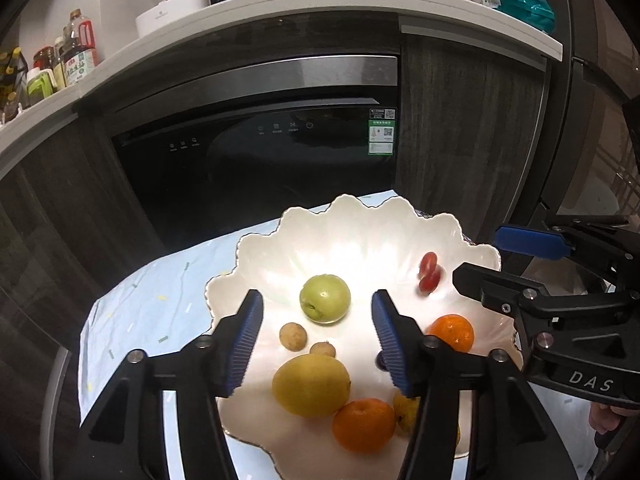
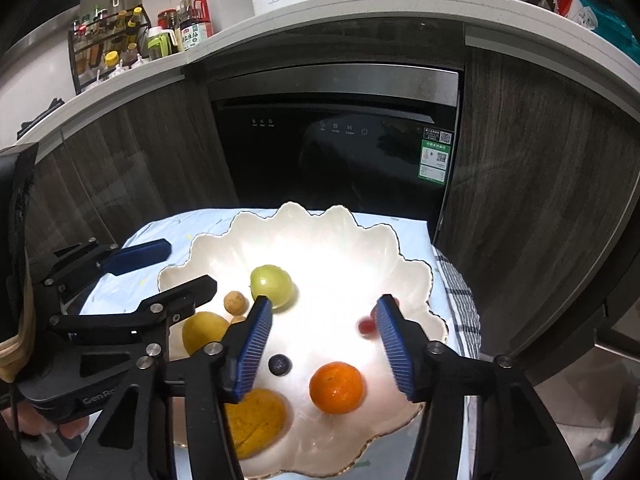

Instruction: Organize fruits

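Observation:
A white scalloped bowl [image 1: 280,236] [image 2: 224,248] sits on a light blue cloth. It holds a green apple [image 1: 325,299] [image 2: 272,285], a lemon [image 1: 310,385] [image 2: 205,331], two oranges [image 1: 451,332] [image 1: 363,424], small brown longans [image 1: 293,335] [image 2: 234,302], red cherry tomatoes [image 1: 429,273] [image 2: 366,325] and a blueberry [image 2: 279,364]. My left gripper [image 1: 318,340] is open and empty above the bowl's middle; it shows at the left in the right wrist view [image 2: 172,268]. My right gripper [image 2: 324,348] is open and empty over the bowl's right side, above an orange [image 2: 337,387]; it shows in the left wrist view [image 1: 480,256].
A dark built-in dishwasher [image 1: 256,152] [image 2: 340,152] stands behind the small table. A white counter [image 1: 280,4] above carries bottles [image 2: 192,20], a microwave and snack bags. A checked towel [image 2: 460,304] hangs at the table's right edge.

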